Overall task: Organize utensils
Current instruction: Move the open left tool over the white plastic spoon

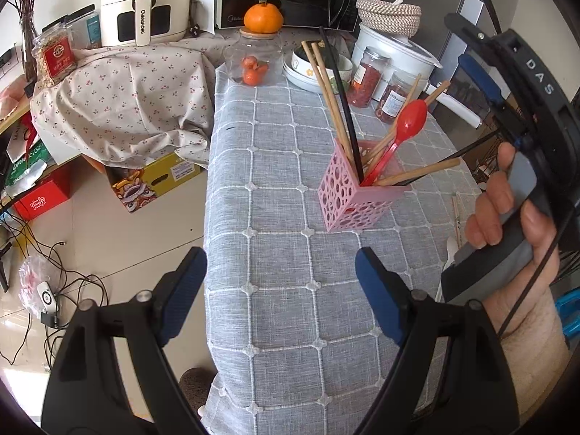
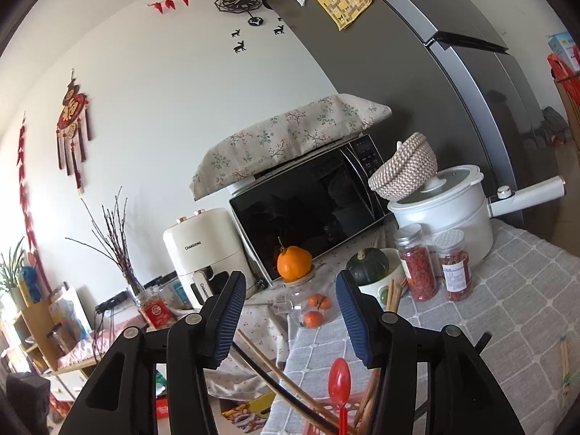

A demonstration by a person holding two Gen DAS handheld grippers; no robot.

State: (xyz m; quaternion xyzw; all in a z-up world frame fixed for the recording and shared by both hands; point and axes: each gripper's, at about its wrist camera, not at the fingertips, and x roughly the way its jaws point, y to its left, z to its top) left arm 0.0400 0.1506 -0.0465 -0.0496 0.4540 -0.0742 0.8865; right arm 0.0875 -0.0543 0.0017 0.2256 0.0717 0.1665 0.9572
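A: L claw first?
B: Spread wide, nothing in it, hanging over the grey checked cloth. Pink holder stands at its 1 o'clock, well apart.

A: R claw?
B: Released too, nothing btw the blue pads. It sits level, just above the holder's mouth. The person's hand on its grip shows at 3 o'clock in the left cam.

A: So what's in the holder?
B: Red spoon, bowl up, a black chopstick, plus several wooden chopsticks fanned out, some leaning hard to 3 o'clock.

A: Anything left out?
B: Yep. A wooden pair lies on the cloth at 3 o'clock in the right cam, near the table edge. Something white pokes out behind the R tool, prob another spoon, can't tell.

A: Progress?
B: I'd say mostly done; those stragglers remain. L claw's free, so either could fetch them.
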